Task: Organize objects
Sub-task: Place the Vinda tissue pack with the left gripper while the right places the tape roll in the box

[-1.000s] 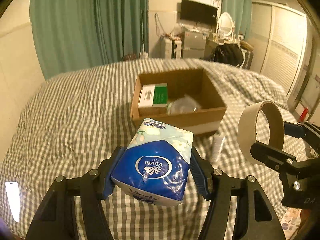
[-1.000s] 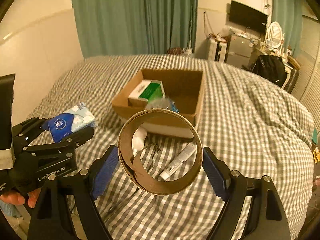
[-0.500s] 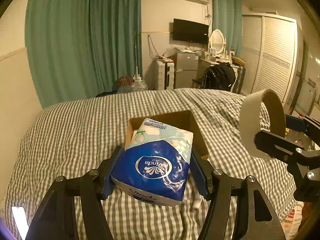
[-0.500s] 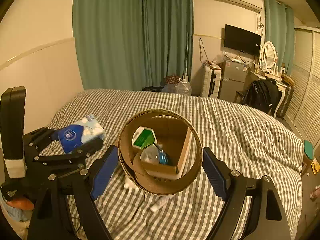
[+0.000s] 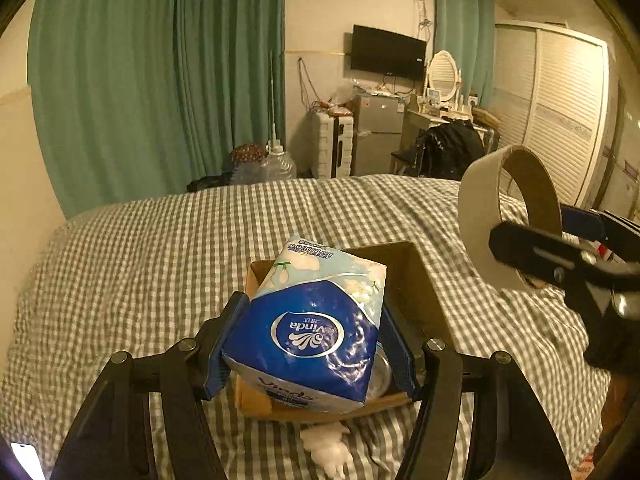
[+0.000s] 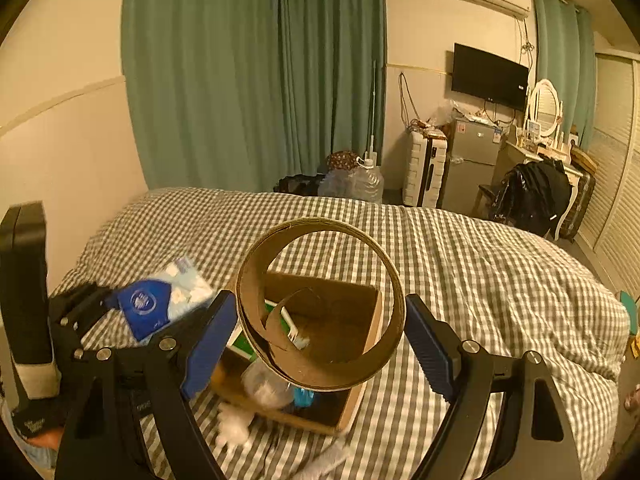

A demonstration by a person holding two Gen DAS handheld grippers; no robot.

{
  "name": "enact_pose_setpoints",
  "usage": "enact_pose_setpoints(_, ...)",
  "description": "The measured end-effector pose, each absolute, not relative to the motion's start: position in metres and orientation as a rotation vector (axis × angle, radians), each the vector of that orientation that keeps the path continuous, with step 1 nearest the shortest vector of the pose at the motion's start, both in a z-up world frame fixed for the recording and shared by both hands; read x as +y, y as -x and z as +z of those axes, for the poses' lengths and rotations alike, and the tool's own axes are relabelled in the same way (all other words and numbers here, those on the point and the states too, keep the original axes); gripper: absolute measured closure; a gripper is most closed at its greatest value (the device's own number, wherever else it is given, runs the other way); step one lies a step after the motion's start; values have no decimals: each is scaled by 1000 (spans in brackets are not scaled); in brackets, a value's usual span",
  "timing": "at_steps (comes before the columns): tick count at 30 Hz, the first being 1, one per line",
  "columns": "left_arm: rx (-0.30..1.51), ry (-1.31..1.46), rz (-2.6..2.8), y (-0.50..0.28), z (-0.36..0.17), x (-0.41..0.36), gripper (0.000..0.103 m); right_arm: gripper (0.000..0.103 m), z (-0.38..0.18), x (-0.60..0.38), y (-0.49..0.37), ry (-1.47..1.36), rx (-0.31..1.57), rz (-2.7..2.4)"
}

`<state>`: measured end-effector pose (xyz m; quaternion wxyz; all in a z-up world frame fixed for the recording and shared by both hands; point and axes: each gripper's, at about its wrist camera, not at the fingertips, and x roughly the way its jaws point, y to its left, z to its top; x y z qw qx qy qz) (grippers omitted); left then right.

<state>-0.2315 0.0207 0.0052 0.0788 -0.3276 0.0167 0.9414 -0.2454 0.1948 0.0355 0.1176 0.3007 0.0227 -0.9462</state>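
Both grippers have risen and closed on the open brown cardboard box (image 5: 416,280). Left gripper (image 5: 312,344) clenches the blue-and-white tissue pack (image 5: 316,328); right gripper (image 6: 320,340) grasps the empty cardboard tape ring (image 6: 320,304). Delivery is underway: next, lower toward six o'clock, then release inside.

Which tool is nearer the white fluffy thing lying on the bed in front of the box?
Left. The left tool, holding the tissue pack, hangs just above the white fluffy thing; the right tool is further off to its right.
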Motion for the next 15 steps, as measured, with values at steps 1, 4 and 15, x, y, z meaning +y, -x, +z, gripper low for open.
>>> enact_pose_setpoints(1, 37, 989, 2811, 239, -2, 21, 37, 20, 31, 195, 253, -892, 53, -2765)
enact_pose_setpoints(4, 23, 1026, 2794, 260, -23, 23, 37, 20, 12, 193, 277, -945, 16, -2745)
enact_pose_setpoints(15, 21, 1128, 2746, 285, -82, 27, 37, 19, -41, 188, 322, -1067, -39, -2693)
